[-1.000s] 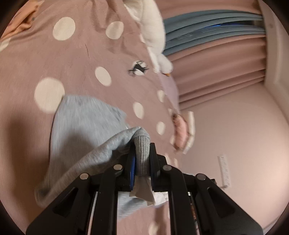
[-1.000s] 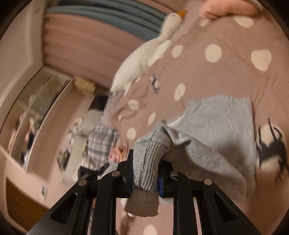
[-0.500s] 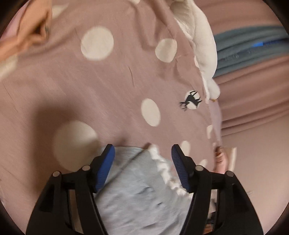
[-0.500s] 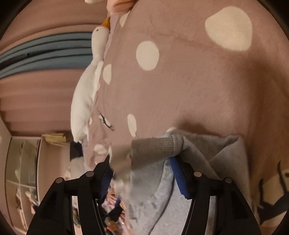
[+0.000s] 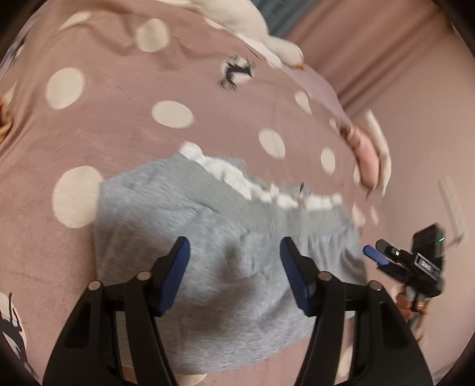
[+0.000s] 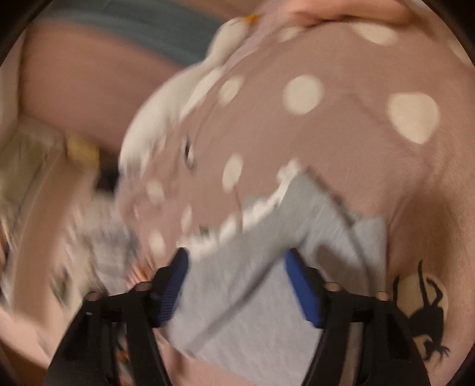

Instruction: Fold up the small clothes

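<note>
1. Both grippers have let go since a second ago: then each was clamped on a grey ribbed cuff lifted off the bed, and now the grey garment (image 5: 225,237) lies flat on the bedspread (image 5: 118,124) with nothing pinched.
2. Left gripper (image 5: 234,267) hangs over the middle of the garment, its jaws partway apart and closing – the blue pads (image 5: 175,276) stand clear of the cloth, which shows between them but lower down.
3. Right gripper (image 6: 237,285) is likewise half open and closing above the grey fabric (image 6: 267,282); that view is heavily blurred, so I cannot tell whether a pad brushes the cloth.
4. White frilled trim (image 5: 237,181) runs along the garment's far edge, on the mauve spotted cover.
5. From the left wrist view the right gripper (image 5: 377,255) shows just beside the garment's right edge, a person's fingers (image 5: 409,303) wrapped round its handle.
6. White plush goose (image 5: 252,23) lies at the far side of the bed – well apart from the garment.
</note>
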Motion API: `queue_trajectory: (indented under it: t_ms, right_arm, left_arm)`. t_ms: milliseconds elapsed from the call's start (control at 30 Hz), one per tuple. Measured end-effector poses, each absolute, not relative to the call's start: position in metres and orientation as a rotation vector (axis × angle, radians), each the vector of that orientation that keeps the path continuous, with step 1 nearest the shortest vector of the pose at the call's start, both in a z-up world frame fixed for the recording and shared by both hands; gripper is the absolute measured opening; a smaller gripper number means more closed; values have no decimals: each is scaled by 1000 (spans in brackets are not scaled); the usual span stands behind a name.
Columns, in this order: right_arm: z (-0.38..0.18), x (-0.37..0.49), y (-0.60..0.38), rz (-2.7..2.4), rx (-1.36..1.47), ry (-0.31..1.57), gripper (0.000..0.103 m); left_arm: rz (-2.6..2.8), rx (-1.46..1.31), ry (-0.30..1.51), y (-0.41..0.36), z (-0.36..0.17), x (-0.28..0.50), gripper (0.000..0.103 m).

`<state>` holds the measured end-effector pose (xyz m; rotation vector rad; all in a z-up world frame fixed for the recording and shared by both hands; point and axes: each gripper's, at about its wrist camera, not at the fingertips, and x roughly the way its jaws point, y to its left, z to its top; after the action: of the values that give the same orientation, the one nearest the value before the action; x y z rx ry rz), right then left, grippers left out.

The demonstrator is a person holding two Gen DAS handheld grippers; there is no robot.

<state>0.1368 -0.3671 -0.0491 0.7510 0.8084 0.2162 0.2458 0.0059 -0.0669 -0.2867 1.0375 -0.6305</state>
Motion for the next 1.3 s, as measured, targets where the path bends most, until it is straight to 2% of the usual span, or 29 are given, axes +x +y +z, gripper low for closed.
queue_trajectory:
  t_ms: [33, 100, 267, 300, 333, 433, 500, 567, 633, 800, 867, 1000, 1300]
  right_arm:
    - [-52, 134, -355, 238, 705, 836, 45]
    - [-58, 132, -338, 252, 625, 882, 33]
    - [-81, 127, -311, 168, 398, 1026, 32]
    - [-86, 124, -308, 141, 344, 1053, 32]
    - [-92, 120, -305, 101, 280, 1086, 32]
    - [-96, 104, -302, 72, 200, 1098, 30]
    - [-93, 98, -301, 65, 186, 1101, 30]
    - [-91, 90, -305, 71, 201, 1105, 30]
    - [-88, 82, -311, 81, 236, 1099, 30]
    - [-77, 58, -315, 104, 303, 1044, 40]
    - [-73, 53, -308, 126, 301, 1017, 41]
    - [-68, 58, -291, 166, 310, 989, 51]
    - [-67, 70, -266, 228, 320, 982, 51]
  left_arm:
    - [-629, -275, 1052, 2, -72, 246, 49]
    - [-600, -257, 1075, -3, -83, 248, 48]
    - [-444, -151, 1114, 4, -114, 255, 48]
    - [-439, -155, 1116, 8, -117, 255, 45]
    - [-433, -165, 1113, 14, -117, 254, 36]
    - [-425, -208, 1108, 28, -115, 251, 35]
    - [-429, -222, 1100, 35, -109, 244, 42]
    - [-437, -252, 1085, 44, -104, 236, 66]
    - [-445, -306, 1059, 56, -97, 226, 71]
    - [-428, -436, 1039, 92, -93, 207, 74]
    - [-403, -473, 1051, 104, -97, 203, 83]
    - [-371, -586, 1100, 123, -116, 198, 83]
    - [-503, -773, 1136, 116, -127, 200, 83]
